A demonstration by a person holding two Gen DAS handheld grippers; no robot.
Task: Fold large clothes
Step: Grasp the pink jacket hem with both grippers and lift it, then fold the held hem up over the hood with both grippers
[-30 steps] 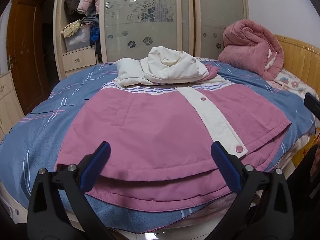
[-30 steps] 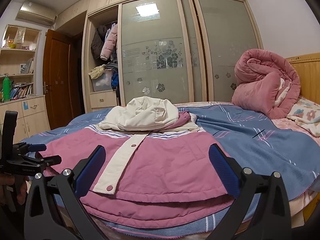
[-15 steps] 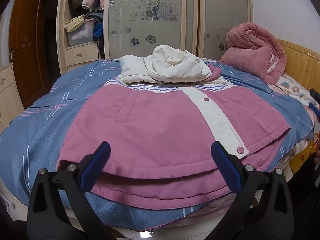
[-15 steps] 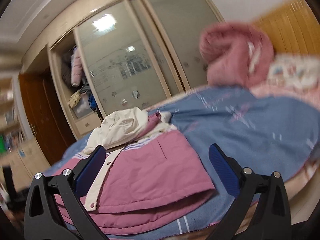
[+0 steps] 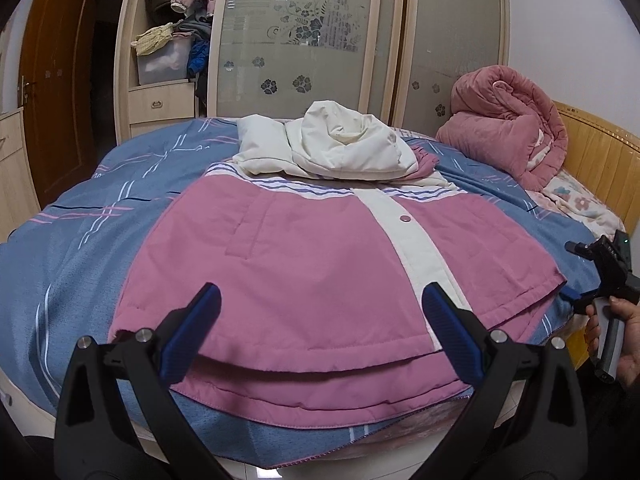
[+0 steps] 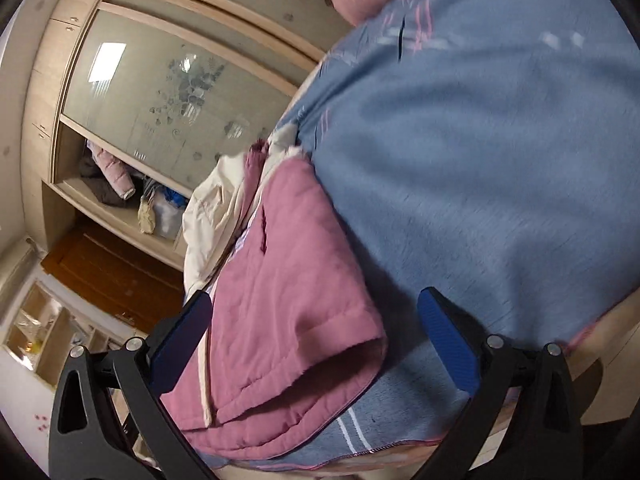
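In the left wrist view, the pink jacket (image 5: 320,272) is seen spread on the bed (image 5: 80,240), its cream hood (image 5: 344,148) bunched at the far end. The left tongs (image 5: 320,336) are held wide above the hem, gripping nothing. In the right wrist view, tilted and blurred, the right tongs (image 6: 316,340) are spread wide over the jacket's corner (image 6: 352,344), gripping nothing.

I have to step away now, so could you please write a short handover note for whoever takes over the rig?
Left tongs: open, empty, over the hem of the pink padded jacket with cream placket.
Right tongs: open, empty, tilted, at the jacket's right hem corner.
The jacket lies front up on the blue blanket, cream hood bunched at the far end.
Done: jacket laid out.
Left: every fold.
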